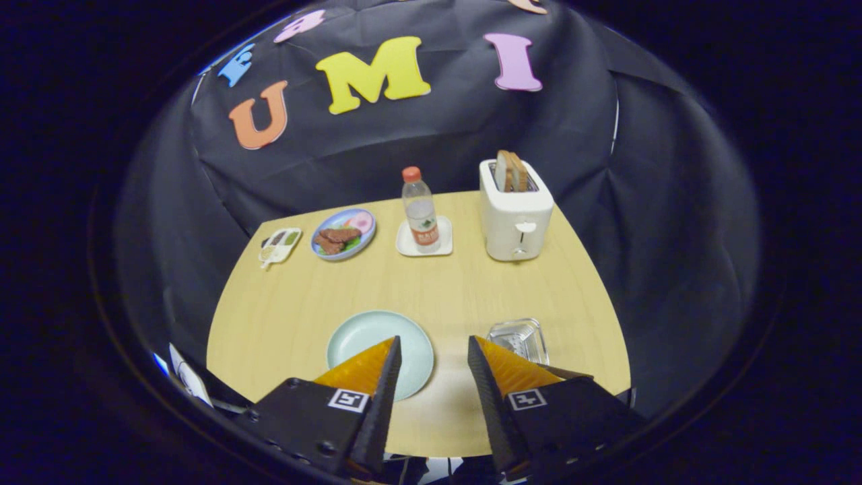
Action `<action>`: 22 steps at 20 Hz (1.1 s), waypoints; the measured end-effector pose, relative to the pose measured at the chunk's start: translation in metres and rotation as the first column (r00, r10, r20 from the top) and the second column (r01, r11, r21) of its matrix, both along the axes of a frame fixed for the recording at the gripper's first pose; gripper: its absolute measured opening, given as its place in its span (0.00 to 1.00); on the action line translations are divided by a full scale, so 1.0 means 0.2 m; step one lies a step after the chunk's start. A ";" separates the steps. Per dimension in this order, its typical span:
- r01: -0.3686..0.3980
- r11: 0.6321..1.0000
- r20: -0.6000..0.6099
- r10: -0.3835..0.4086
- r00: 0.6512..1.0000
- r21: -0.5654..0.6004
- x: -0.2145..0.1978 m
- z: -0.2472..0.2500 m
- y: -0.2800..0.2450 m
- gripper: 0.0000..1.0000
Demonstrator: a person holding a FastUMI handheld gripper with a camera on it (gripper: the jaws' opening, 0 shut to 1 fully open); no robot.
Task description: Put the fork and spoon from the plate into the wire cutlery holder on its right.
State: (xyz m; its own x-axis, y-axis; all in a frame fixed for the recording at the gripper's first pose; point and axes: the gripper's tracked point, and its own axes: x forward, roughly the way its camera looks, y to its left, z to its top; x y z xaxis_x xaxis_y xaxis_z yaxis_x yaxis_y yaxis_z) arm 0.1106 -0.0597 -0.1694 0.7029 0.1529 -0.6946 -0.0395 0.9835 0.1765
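A pale green plate (pixel 367 337) lies on the wooden table (pixel 458 289), just ahead of my left finger, which hides its near right part. The part of the plate I can see is bare. To its right, just beyond my right finger, stands the small wire cutlery holder (pixel 517 339); I cannot tell what is inside it. My gripper (pixel 434 340) hovers above the table's near edge, open, with nothing between its fingers and bare tabletop in the gap.
Along the back of the table stand a white toaster (pixel 515 215) with bread slices, a water bottle (pixel 420 212) on a white coaster, a blue plate of food (pixel 343 232) and a small divided dish (pixel 279 245). Black cloth walls surround the table.
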 end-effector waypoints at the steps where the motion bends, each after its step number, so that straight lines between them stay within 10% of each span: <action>1: -0.001 1.000 0.029 0.001 1.000 -0.005 -0.01 0.06 0.03 0.70; 14: 0.040 0.997 0.431 -0.007 0.902 -0.066 -0.25 0.82 0.32 0.94; 22: 0.141 0.986 0.688 -0.045 0.725 -0.084 -0.44 1.21 0.36 0.93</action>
